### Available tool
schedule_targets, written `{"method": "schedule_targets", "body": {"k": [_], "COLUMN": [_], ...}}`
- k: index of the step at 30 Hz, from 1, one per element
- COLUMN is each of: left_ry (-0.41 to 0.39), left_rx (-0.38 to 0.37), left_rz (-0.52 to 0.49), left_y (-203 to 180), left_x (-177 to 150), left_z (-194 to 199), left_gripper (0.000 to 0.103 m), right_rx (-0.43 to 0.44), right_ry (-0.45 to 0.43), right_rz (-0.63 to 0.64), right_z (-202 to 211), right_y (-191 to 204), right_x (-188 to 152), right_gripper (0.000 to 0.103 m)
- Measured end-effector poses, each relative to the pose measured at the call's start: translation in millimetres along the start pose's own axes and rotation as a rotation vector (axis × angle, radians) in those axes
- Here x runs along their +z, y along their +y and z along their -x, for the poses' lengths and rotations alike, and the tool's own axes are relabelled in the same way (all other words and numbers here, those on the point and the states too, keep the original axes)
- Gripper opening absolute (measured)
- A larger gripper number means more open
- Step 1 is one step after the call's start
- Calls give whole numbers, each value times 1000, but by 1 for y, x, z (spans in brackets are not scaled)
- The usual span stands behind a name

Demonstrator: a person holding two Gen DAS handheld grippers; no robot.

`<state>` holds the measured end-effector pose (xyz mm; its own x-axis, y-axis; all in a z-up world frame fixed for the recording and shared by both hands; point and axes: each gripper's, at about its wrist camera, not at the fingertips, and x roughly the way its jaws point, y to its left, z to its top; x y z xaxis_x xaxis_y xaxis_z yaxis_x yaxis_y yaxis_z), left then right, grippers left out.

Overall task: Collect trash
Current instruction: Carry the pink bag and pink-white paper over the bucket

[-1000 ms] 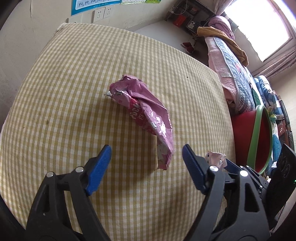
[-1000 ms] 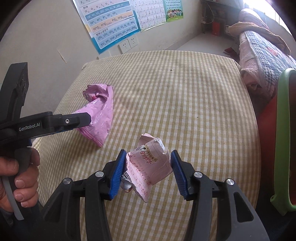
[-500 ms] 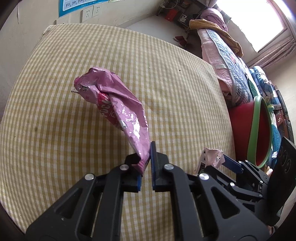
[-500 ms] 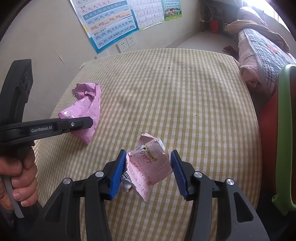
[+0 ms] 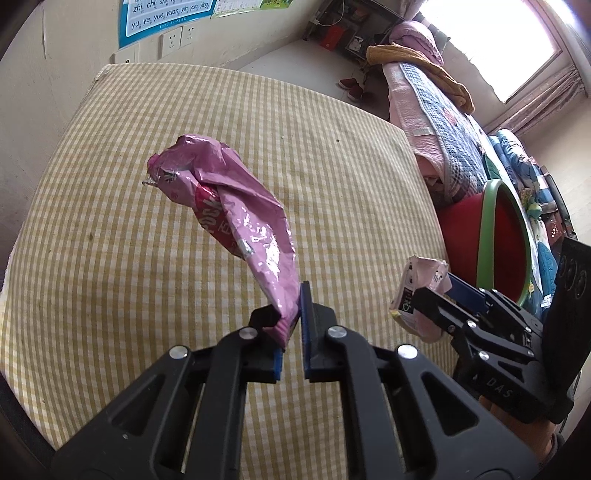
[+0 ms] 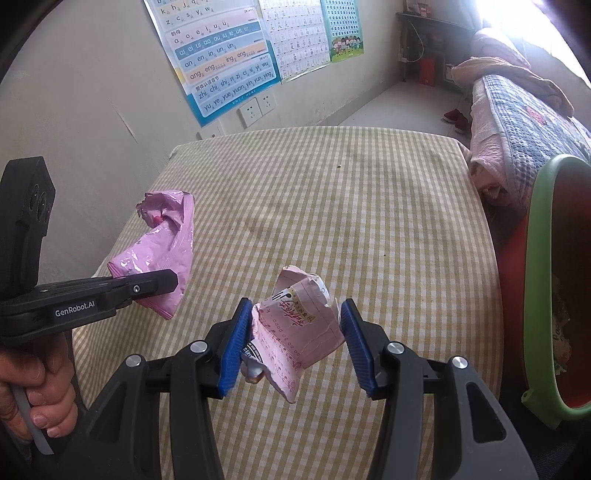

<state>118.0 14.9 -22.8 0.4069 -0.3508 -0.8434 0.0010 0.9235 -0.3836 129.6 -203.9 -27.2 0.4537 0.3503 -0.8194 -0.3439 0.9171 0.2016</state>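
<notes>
Clamped nearly together, the blue-padded jaws of my left gripper [image 5: 291, 325] pinch the lower corner of a crumpled shiny pink foil snack wrapper [image 5: 236, 210]. From my left wrist camera, that wrapper rises up and away from the jaws, hanging clear above the yellow-and-white checked tablecloth [image 5: 129, 277], its twisted far end pointing toward the wall. Off to the right I see my right gripper [image 5: 436, 291] side-on, with a crumpled pale pink paper carton [image 5: 417, 291] sticking out of its tips. Beyond it stands a red plastic bin with a green rim [image 5: 484, 236], just off the table's right edge. A bed with a quilted pink and blue cover [image 5: 436, 125] lies farther back, and a blue pinyin poster [image 5: 166, 16] hangs on the wall above two white wall sockets [image 5: 177, 38].

From my right wrist camera, my right gripper's [image 6: 295, 343] jaws stand partway apart, closed onto the pale pink carton [image 6: 295, 328]; the left pad presses its side and the right pad meets its outer edge. The carton is held up off the checked cloth [image 6: 351, 206]. At the left my left gripper [image 6: 162, 284] shows side-on, the pink wrapper [image 6: 162, 247] gripped at its tip and lifted, with my left hand [image 6: 33, 391] wrapped around the handle. The green rim of the bin [image 6: 539, 280] curves along the right edge.
</notes>
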Motion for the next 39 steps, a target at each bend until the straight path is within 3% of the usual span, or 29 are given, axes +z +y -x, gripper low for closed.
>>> {"method": "schedule_targets", "body": {"k": [19, 39], "left_ry": [-45, 8], "left_rx": [-17, -108], "left_rz": [-67, -231], "left_y": [-40, -137], "left_x": [-10, 6], "left_z": [30, -14], "left_gripper": [7, 7], "right_rx": [-19, -103], "right_ry": [-95, -155], "right_rz": [-18, -151], "right_z": [42, 77], "right_y": [-16, -102], "right_x": [5, -3], "right_gripper": [48, 48]}}
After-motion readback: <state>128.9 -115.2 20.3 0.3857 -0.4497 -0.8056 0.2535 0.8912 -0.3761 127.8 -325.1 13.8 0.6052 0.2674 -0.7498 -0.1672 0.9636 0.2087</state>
